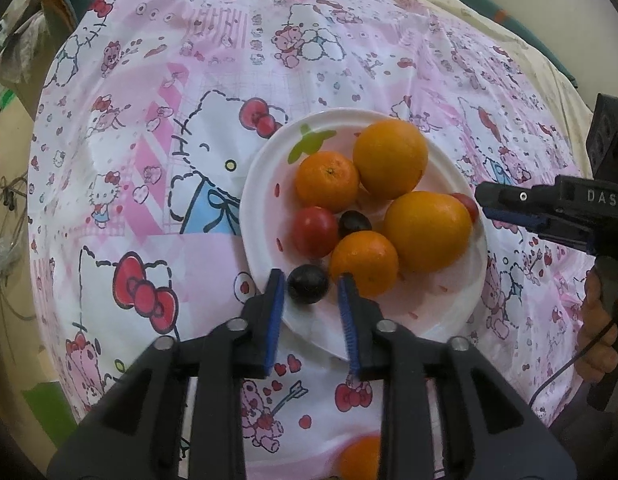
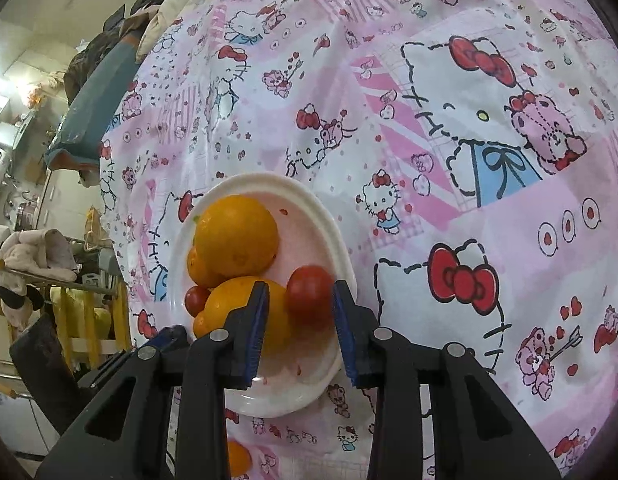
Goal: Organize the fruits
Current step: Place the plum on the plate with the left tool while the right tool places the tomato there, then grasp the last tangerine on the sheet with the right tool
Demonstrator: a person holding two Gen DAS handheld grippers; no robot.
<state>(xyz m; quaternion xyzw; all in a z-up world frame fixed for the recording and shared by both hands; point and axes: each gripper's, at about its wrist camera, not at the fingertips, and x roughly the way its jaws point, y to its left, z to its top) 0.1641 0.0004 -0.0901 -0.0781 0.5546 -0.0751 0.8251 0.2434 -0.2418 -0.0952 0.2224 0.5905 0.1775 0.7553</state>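
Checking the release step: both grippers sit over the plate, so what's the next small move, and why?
Probably lift both clear. The left gripper stands open around the dark plum, the right gripper open around a tomato; both fruits rest on the plate, pads apparently off them.

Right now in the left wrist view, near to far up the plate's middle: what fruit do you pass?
Dark plum at the near rim → small orange → second dark plum → mandarin → big orange.

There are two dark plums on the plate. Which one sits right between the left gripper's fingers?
The dark plum at the plate's near rim, between the left gripper's blue pads. The other plum sits mid-plate, ringed by oranges and a tomato.
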